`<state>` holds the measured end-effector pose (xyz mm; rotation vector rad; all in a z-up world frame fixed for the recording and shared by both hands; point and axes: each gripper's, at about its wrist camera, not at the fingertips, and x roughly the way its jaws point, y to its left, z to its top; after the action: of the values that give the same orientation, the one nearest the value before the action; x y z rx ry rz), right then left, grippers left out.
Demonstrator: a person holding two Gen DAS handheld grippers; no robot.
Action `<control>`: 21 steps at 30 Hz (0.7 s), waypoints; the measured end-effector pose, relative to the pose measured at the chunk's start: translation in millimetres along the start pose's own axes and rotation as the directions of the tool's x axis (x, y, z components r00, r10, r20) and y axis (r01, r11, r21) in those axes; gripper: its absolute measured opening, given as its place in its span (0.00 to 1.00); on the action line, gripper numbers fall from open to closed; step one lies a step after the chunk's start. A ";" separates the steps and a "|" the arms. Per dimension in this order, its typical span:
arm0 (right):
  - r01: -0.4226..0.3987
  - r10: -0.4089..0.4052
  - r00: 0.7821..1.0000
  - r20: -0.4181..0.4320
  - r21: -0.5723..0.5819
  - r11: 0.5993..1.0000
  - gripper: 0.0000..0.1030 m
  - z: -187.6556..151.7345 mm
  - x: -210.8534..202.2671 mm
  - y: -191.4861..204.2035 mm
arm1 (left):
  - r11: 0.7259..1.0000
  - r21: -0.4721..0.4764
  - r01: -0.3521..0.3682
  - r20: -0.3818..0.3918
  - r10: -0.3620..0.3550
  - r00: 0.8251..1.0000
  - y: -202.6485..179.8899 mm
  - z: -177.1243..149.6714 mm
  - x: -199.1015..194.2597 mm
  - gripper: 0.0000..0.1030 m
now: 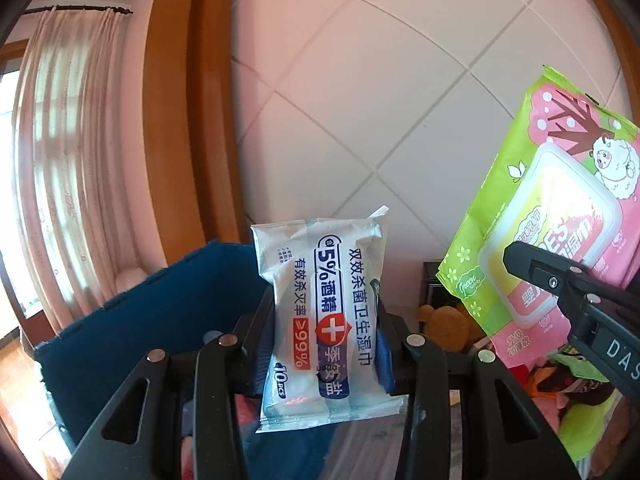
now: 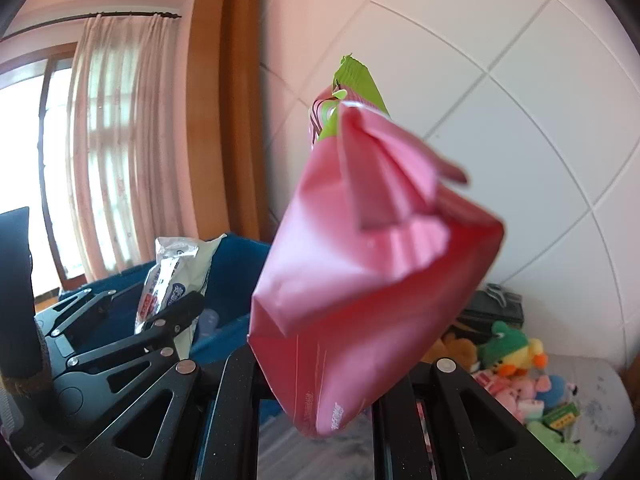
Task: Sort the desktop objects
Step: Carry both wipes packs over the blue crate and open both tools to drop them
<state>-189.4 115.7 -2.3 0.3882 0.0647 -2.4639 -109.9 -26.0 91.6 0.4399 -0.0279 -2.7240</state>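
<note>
Both hands were full here, which made sense for a sorting job. The left gripper (image 1: pixel 326 344) was clamped on a small white pack of alcohol wipes (image 1: pixel 324 320), pinched near its lower half so it stood upright between the jaws, label facing the camera. The right gripper (image 2: pixel 320 384) was squeezed nearly closed on the thin bottom edge of a bigger pink-and-green wipes pack (image 2: pixel 360 272) — the pack leaned up and away from the fingers. Both packs were up in the air, side by side, well clear of the desk. Just behind and below the white pack sat a blue bin (image 1: pixel 152 304), so my guess is that's where the wipes belonged — similar stuff carried together. The pile of plush toys (image 2: pixel 516 364) off to the right looked like a separate group.
</note>
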 end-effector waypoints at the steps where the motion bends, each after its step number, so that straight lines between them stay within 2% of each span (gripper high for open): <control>1: -0.015 0.015 1.000 0.001 -0.005 1.000 0.12 6.1 5.8 14.3 | 1.000 0.004 -0.018 0.004 0.018 1.000 17.9 4.1 -0.3 0.40; 4: -0.053 0.052 0.999 -0.015 -0.018 0.998 0.12 25.3 36.2 63.3 | 0.998 0.029 -0.051 -0.012 0.052 0.999 77.0 16.6 10.5 0.40; 6: -0.066 0.065 0.997 -0.041 -0.020 0.998 0.12 37.7 66.0 97.8 | 0.998 0.032 -0.046 -0.053 0.048 0.997 120.0 23.3 26.8 0.40; 10: -0.041 0.043 0.991 -0.129 0.018 0.999 0.12 61.4 144.0 152.8 | 0.999 0.044 -0.004 -0.181 0.012 0.983 189.4 28.0 96.5 0.40; 12: -0.018 0.025 0.983 -0.183 0.039 0.999 0.12 67.0 179.8 175.6 | 0.998 0.055 0.005 -0.257 0.010 0.966 217.2 24.6 135.2 0.40; 15: 0.035 -0.017 0.958 -0.286 0.059 0.998 0.12 66.2 238.9 204.4 | 0.997 0.067 0.029 -0.393 0.000 0.920 243.5 10.8 198.3 0.40; 16: 0.044 -0.016 0.946 -0.324 0.080 0.996 0.12 62.3 258.5 209.8 | 0.996 0.071 0.044 -0.444 -0.008 0.896 252.4 2.7 220.5 0.40; 19: 0.075 0.005 0.896 -0.445 0.161 0.984 0.12 39.2 313.5 218.2 | 0.993 0.102 0.052 -0.533 0.011 0.846 267.2 -20.7 257.0 0.40; 21: 0.109 -0.017 0.859 -0.511 0.151 0.982 0.12 18.9 344.5 225.3 | 0.992 0.106 0.070 -0.590 0.006 0.808 268.1 -38.2 273.4 0.40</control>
<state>-318.8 -268.9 -74.0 1.1279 0.0814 -2.3706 -240.7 -374.7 -5.5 1.3174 -0.0209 -2.4996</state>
